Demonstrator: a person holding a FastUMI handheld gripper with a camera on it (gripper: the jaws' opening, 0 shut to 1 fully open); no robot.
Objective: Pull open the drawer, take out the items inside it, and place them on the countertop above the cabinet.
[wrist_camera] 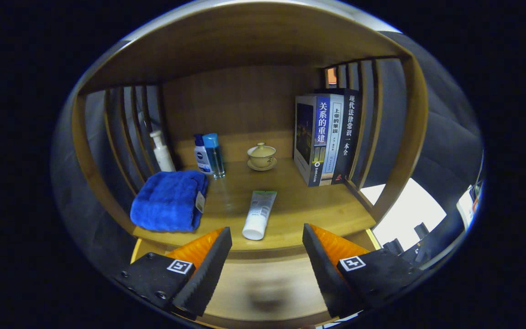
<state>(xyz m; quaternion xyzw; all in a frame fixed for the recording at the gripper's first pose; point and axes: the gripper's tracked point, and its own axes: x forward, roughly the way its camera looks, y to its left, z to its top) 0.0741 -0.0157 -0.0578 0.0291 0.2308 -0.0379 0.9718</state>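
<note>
My gripper [266, 237] is open, its fingers spread wide with nothing between them. Just ahead of the fingertips a white tube [258, 214] lies on the wooden countertop [308, 205], its cap end toward me at the counter's front edge. Below the counter edge, between the fingers, a wooden front panel [267, 283] of the cabinet shows; I cannot tell whether the drawer is open. A folded blue towel [168, 200] rests on the counter to the left of the tube.
At the back of the counter stand a white pump bottle [162, 151], two small blue bottles [209, 155], a lidded tea bowl on a saucer [261, 156] and a row of upright books [326, 137]. Slatted wooden sides and a top shelf enclose the counter.
</note>
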